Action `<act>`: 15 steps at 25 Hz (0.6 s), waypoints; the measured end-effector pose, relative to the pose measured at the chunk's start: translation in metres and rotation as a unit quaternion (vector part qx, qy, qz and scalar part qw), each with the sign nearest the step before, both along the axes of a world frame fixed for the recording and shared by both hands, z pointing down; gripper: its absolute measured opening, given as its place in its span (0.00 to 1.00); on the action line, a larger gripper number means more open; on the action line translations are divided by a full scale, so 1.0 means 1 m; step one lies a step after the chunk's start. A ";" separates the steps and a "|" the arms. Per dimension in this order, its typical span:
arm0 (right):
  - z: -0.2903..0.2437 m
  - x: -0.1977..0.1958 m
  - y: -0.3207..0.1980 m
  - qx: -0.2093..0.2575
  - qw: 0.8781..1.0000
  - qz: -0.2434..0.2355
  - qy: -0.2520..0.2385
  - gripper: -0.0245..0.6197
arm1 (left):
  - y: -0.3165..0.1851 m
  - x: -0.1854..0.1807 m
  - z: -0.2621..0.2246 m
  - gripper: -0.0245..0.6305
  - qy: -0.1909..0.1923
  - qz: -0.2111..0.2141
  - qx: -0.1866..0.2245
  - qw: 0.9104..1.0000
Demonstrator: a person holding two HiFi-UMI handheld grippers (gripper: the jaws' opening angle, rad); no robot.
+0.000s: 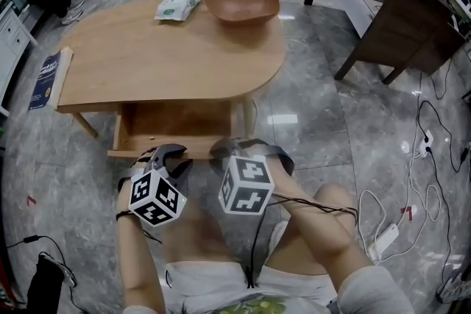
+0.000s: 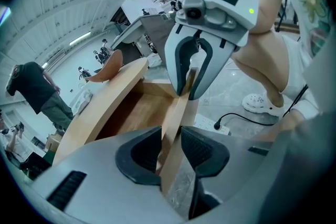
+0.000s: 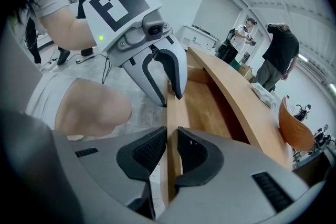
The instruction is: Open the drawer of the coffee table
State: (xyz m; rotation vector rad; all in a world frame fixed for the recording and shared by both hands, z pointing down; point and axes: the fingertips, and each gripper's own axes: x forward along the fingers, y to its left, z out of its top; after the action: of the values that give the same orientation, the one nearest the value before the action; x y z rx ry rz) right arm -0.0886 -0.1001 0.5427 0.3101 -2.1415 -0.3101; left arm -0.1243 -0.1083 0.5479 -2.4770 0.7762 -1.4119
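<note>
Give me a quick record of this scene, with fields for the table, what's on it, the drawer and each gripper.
table: wooden coffee table with a rounded top
on top: wooden bowl and white packet, side by side at the far edge
drawer: pulled out toward the person
left gripper: closed on the drawer front
right gripper: closed on the same front, right beside the left one

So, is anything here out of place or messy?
Nothing looks damaged. The drawer of the coffee table hangs pulled out, its front between the jaws of the left gripper and the right gripper. Loose cables and a power strip sprawl on the floor at right.
</note>
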 end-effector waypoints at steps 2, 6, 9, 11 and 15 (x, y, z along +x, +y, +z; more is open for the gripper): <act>0.000 0.000 0.002 -0.001 1.000 -0.001 0.001 0.16 | 0.002 0.000 0.000 0.22 0.002 0.000 0.001 1.000; 0.000 0.000 0.003 -0.004 1.000 -0.001 -0.003 0.16 | 0.003 -0.001 0.000 0.22 0.003 -0.003 -0.002 1.000; 0.000 0.001 0.006 -0.008 1.000 -0.003 -0.001 0.16 | 0.006 0.000 0.000 0.22 0.004 0.001 -0.009 1.000; 0.001 0.000 0.008 -0.011 1.000 -0.003 0.000 0.16 | 0.008 0.000 0.000 0.22 0.008 0.002 -0.014 1.000; 0.003 -0.001 0.012 -0.015 1.000 0.001 0.000 0.16 | 0.012 -0.002 0.002 0.22 0.010 0.001 -0.021 1.000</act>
State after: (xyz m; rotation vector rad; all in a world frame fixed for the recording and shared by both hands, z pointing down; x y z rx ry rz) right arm -0.0894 -0.0883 0.5454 0.2957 -2.1432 -0.2758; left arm -0.1259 -0.0960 0.5495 -2.5274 0.7536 -1.4190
